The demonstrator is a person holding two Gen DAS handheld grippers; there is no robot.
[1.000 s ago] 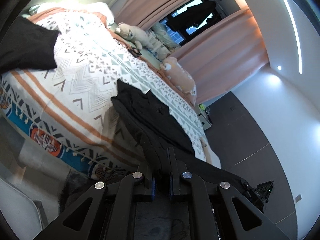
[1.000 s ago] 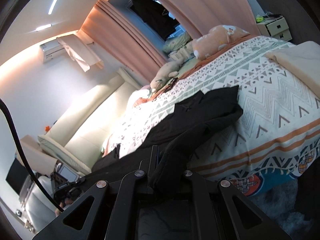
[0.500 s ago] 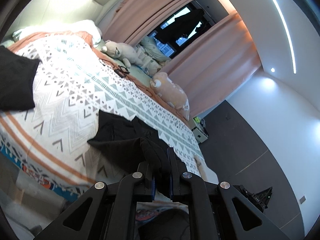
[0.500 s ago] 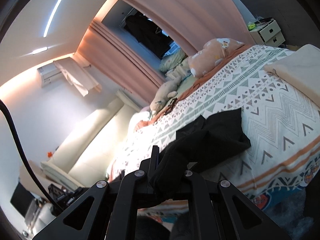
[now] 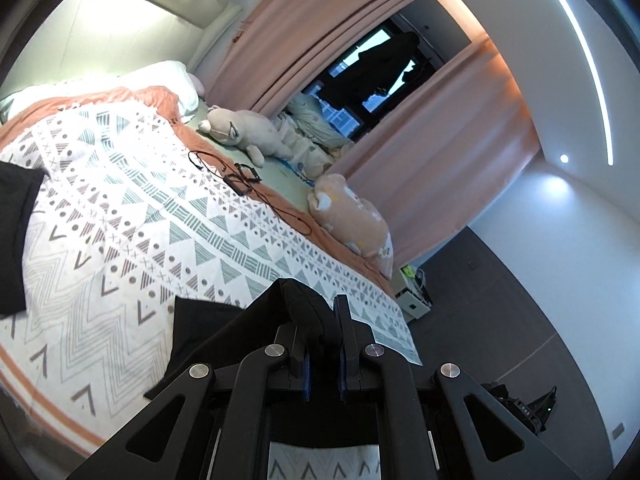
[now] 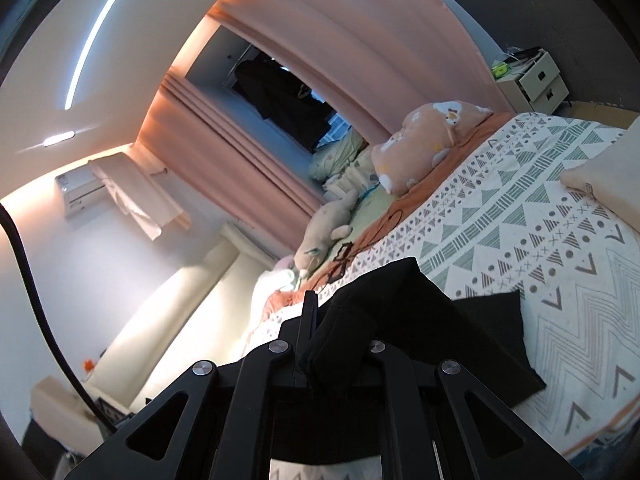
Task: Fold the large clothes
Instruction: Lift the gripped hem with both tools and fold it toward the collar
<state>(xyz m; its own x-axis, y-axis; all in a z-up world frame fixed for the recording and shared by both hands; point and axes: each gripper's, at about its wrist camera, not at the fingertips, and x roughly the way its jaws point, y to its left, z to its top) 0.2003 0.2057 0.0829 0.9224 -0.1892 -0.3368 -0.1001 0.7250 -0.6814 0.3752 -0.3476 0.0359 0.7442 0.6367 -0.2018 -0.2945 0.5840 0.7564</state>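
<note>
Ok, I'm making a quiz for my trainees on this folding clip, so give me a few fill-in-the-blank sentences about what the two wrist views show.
1. Both the left tongs and the right tongs are shut on a garment coloured ____.
2. The garment hangs over a patterned ____.
3. Near the curtains lie two stuffed ____.
4. A black cord lies on the ____.

Missing words: black; bed; toys; bed

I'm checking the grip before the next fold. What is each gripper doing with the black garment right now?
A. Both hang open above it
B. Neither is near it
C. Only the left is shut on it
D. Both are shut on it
D: the left gripper and the right gripper each have a bunch of the black garment pinched between their fingers above the bed.
</note>
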